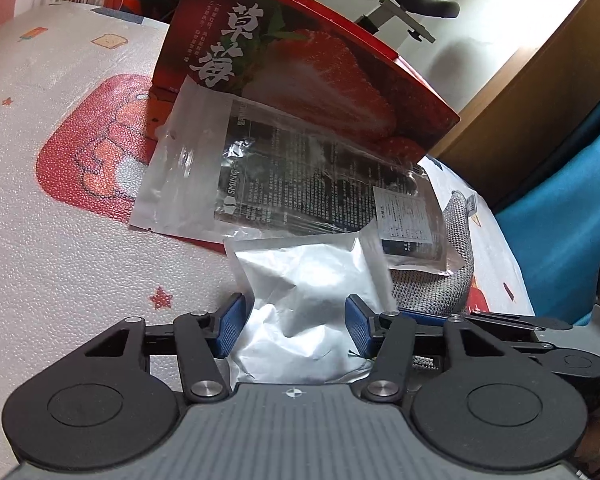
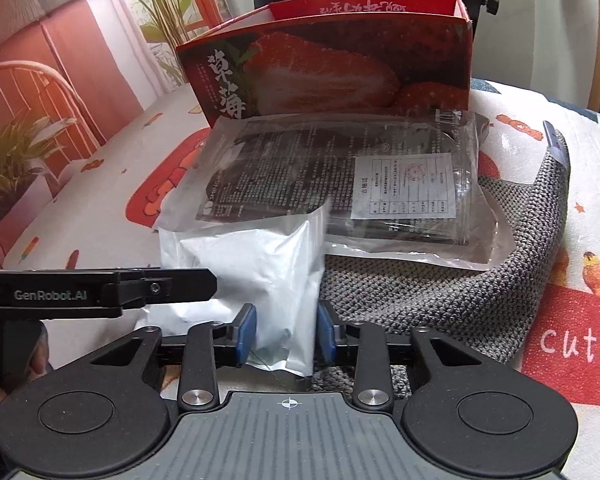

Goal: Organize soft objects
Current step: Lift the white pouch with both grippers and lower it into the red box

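Note:
A white foil pouch (image 1: pixel 308 276) stands on the patterned cloth, in front of a clear bag with dark printed contents (image 1: pixel 292 176). My left gripper (image 1: pixel 296 328) has its blue pads against both sides of the pouch's crumpled lower part. My right gripper (image 2: pixel 287 336) pinches the same pouch (image 2: pixel 260 256) at its lower right corner. The clear bag (image 2: pixel 340 176) leans on a red strawberry box (image 2: pixel 340 68) and lies over a grey knitted cloth (image 2: pixel 460 292). One of the left gripper's fingers (image 2: pixel 100 288) reaches in from the left beside the pouch.
The strawberry box (image 1: pixel 308 64) is open at the top and stands behind everything. A padded cover with cartoon prints (image 1: pixel 80 240) spreads over the surface. Blue fabric (image 1: pixel 572 208) lies at the right edge. A plant (image 2: pixel 16 152) and a red chair back (image 2: pixel 28 92) stand at the left.

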A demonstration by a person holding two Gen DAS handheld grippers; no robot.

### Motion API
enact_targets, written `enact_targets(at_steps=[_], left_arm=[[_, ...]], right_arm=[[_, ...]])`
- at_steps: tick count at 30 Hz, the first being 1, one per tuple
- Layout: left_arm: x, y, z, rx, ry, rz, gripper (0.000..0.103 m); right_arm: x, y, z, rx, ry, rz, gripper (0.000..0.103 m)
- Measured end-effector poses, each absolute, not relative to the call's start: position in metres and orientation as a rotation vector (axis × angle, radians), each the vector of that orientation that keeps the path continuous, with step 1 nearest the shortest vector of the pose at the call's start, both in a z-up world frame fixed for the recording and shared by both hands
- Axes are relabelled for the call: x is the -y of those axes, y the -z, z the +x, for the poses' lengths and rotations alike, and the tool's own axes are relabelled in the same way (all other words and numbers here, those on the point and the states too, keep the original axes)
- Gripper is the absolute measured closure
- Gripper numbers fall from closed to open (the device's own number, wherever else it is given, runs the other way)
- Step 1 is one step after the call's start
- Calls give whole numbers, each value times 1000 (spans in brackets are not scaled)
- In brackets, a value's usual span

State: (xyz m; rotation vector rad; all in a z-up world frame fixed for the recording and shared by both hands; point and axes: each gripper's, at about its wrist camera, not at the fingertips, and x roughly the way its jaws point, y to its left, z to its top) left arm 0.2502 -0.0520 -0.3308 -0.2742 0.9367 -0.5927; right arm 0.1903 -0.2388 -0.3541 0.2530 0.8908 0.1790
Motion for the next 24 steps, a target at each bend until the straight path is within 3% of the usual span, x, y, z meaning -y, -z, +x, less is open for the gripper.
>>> enact_targets(at_steps=[9, 13, 24], left_arm=[[46, 314, 248, -876, 609, -277, 46], [44, 315, 246, -879, 601, -259, 51], [32, 283, 255, -818, 613, -268, 56]], right_arm=[[226, 347, 189, -892, -200, 233, 81], [224, 342, 186, -874, -197, 219, 92], [225, 315, 184, -796, -185, 197, 95]])
